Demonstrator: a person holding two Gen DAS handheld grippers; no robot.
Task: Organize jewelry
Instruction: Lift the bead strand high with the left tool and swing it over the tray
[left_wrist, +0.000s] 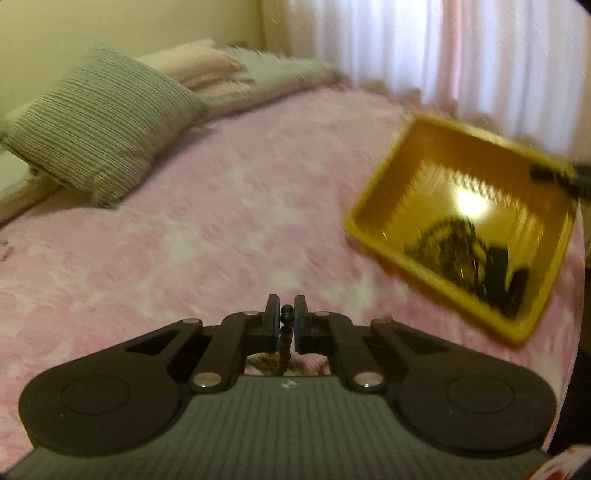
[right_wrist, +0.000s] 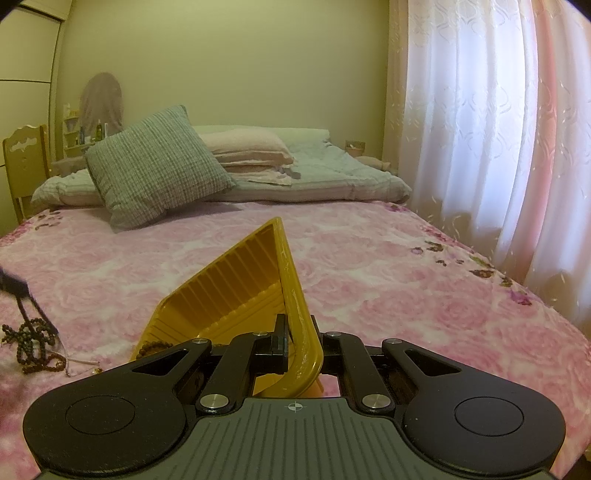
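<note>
- The left gripper (left_wrist: 286, 314) has its fingers closed on a dark bead strand (left_wrist: 286, 334), which runs down between them and hangs below, over the pink bedspread (left_wrist: 184, 229).
- The right gripper (right_wrist: 298, 338) has its fingers clamped on the rim of a yellow tray (right_wrist: 236, 291), holding it tilted above the bed.
- In the left wrist view the yellow tray (left_wrist: 373, 195) sits toward the bed's right edge, by the curtain (left_wrist: 461, 48); dark items lie in its lower corner, too blurred to identify.
- A few brown beads (right_wrist: 153, 347) show inside the tray's low end in the right wrist view.
- A tangle of dark beaded necklaces (right_wrist: 31, 341) lies on the bedspread near the bed's left edge, with a thin pale chain (right_wrist: 83, 363) beside it.
- A grey cushion (right_wrist: 155, 166) leans against the folded bedding at the head of the bed.
</note>
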